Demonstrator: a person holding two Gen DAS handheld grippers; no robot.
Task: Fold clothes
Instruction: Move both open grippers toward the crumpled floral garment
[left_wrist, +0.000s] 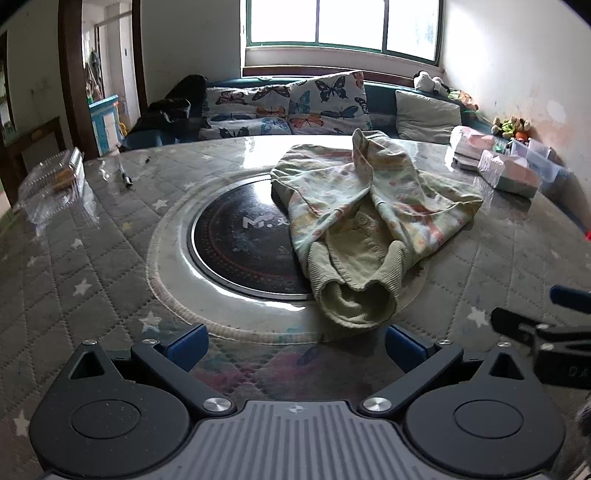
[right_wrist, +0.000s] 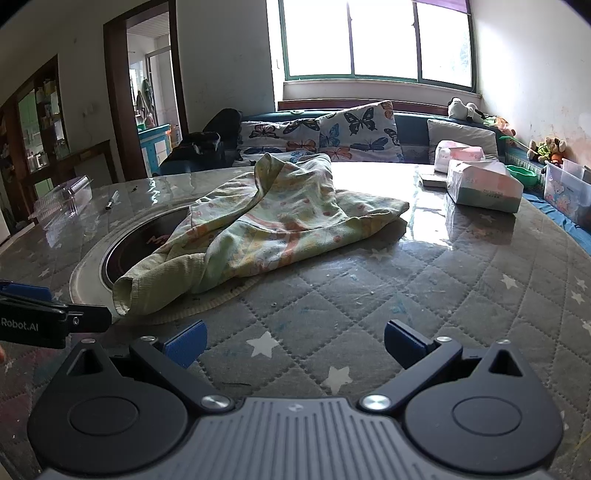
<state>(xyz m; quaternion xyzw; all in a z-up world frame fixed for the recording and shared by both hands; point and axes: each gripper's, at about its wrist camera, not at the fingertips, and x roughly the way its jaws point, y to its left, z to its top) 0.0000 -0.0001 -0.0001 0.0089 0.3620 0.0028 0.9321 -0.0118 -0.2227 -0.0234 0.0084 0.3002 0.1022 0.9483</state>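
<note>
A small pale green patterned garment (left_wrist: 369, 221) lies crumpled on the quilted table, partly over a black round hotplate (left_wrist: 240, 243). Its ribbed cuff (left_wrist: 354, 299) points toward me. My left gripper (left_wrist: 295, 345) is open and empty, just short of that cuff. My right gripper (right_wrist: 293, 343) is open and empty, over bare tabletop to the right of the garment (right_wrist: 280, 221). The right gripper shows at the right edge of the left wrist view (left_wrist: 546, 332); the left gripper shows at the left edge of the right wrist view (right_wrist: 48, 317).
Tissue boxes (right_wrist: 480, 181) stand on the table's far right. A clear plastic container (left_wrist: 51, 184) and a pen (left_wrist: 125, 179) lie at the far left. A sofa with butterfly cushions (left_wrist: 288, 107) is behind the table.
</note>
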